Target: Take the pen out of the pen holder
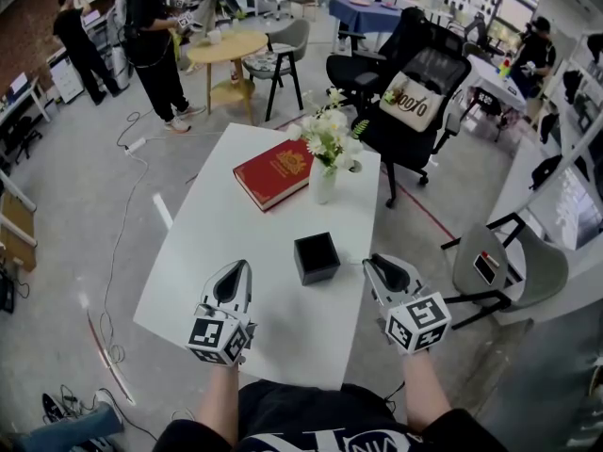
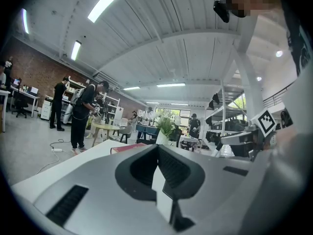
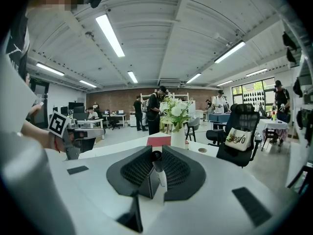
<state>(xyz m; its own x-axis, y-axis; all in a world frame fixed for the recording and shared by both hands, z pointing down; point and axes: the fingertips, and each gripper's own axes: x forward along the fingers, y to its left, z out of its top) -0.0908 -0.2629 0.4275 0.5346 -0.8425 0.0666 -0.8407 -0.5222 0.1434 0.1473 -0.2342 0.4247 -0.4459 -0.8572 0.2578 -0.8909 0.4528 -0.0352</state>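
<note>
The black square pen holder (image 1: 316, 257) stands on the white table (image 1: 217, 224), between my two grippers. My right gripper (image 1: 373, 264) is just to its right, a little apart from it. In the right gripper view the right gripper (image 3: 155, 154) is shut on a pen (image 3: 158, 171) with a white barrel and a black end, which stands up between the pads. The left gripper (image 1: 237, 267) hovers left of the holder; in its own view the left gripper (image 2: 157, 148) has its tips together and nothing between them. I cannot make out the pen in the head view.
A red book (image 1: 275, 173) and a white vase of flowers (image 1: 323, 179) sit on the table's far half. Black office chairs (image 1: 415, 92) stand beyond the far edge, a grey chair (image 1: 509, 271) to the right. People stand at the back left near a round table (image 1: 226, 47).
</note>
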